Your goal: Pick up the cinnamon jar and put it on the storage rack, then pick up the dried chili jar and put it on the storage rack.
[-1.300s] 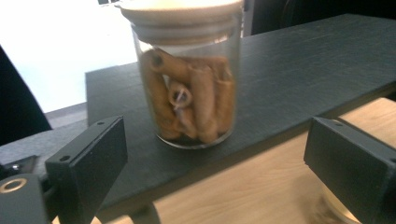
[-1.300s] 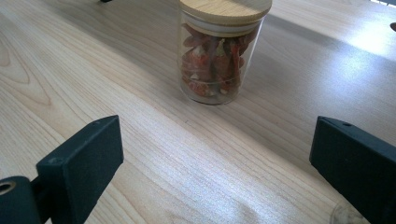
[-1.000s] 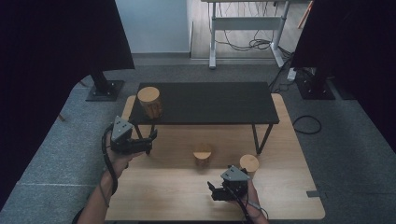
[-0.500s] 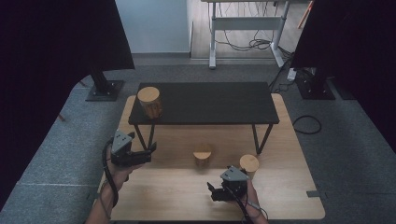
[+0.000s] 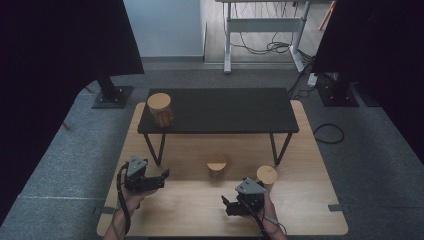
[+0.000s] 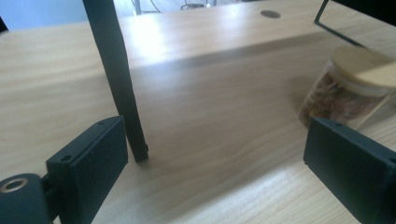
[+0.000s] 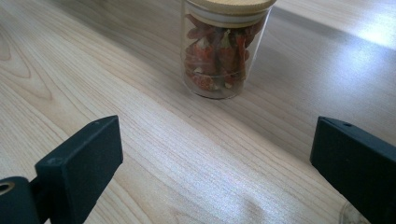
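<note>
Three glass jars with wooden lids are in the high view. One jar (image 5: 160,109) stands on the left end of a low black shelf (image 5: 225,112). A second jar (image 5: 217,165) sits on the wooden table (image 5: 190,210) in front of the shelf, and a third jar (image 5: 266,175) is beside my right hand. My left gripper (image 5: 164,175) is open near the shelf's front left leg (image 5: 152,150); its own view has that leg (image 6: 116,79) between the wide jaws (image 6: 219,163) and a jar (image 6: 355,88) at the right. My right gripper (image 5: 226,205) is open and empty (image 7: 219,158), with a jar of red dried pieces (image 7: 224,46) ahead.
The shelf's right legs (image 5: 277,147) stand behind the third jar. Grey carpet (image 5: 60,165) surrounds the table. Black stand bases (image 5: 112,95) and a desk frame with cables (image 5: 265,30) are at the back.
My left gripper has drawn back from beside the shelf's left leg toward the table's front edge. The right gripper and the jars have stayed put.
</note>
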`<state>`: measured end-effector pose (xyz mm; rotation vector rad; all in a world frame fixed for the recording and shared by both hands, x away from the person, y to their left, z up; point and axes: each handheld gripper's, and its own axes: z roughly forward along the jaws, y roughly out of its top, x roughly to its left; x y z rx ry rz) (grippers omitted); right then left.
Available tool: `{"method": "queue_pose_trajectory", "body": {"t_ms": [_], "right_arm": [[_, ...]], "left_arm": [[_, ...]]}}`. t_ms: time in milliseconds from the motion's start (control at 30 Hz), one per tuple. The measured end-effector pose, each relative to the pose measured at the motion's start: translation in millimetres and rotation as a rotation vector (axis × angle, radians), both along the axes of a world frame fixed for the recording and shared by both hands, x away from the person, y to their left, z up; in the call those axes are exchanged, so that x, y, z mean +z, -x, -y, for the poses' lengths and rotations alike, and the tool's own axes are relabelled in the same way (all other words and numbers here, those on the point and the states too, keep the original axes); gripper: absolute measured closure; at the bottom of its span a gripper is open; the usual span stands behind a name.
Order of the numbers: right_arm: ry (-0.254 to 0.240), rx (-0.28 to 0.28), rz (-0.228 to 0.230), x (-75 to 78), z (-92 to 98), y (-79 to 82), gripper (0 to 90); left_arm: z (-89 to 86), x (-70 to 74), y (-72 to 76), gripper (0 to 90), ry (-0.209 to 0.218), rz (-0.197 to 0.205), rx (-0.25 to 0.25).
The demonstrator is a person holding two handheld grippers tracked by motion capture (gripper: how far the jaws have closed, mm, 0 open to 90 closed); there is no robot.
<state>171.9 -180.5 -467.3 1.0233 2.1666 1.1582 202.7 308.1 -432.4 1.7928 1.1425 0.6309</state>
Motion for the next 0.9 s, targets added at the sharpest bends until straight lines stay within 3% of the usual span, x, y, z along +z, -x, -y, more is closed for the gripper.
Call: {"method": "queue_pose_trajectory", "body": {"t_ms": [233,300,400,733,900], "right_arm": [[-0.008,0.000,-0.013,-0.9,0.5,-1.8,1.9],[-0.003,0.000,-0.011,-1.0,-0.7,-1.5,1.9],[0.003,0.000,-0.010,-1.4,-1.6,-1.4,1.9],[0.024,0.002,-0.001,-1.6,-4.0,-0.2,1.5],[-0.002,-0.011,0.004,-0.5,-0.3,0.6,1.1]], "left_arm": [[-4.8,-19.2,-0.5,6.2,0.032,-0.036,0.004],[-4.8,-20.4,-2.2,6.3,0.019,-0.047,-0.001],[-8.5,-21.7,-0.8,6.5,0.038,-0.044,0.004],[-6.1,-25.0,-0.2,6.4,0.039,-0.042,0.003],[-5.1,-23.2,1.0,6.4,0.040,-0.027,-0.008]]}}
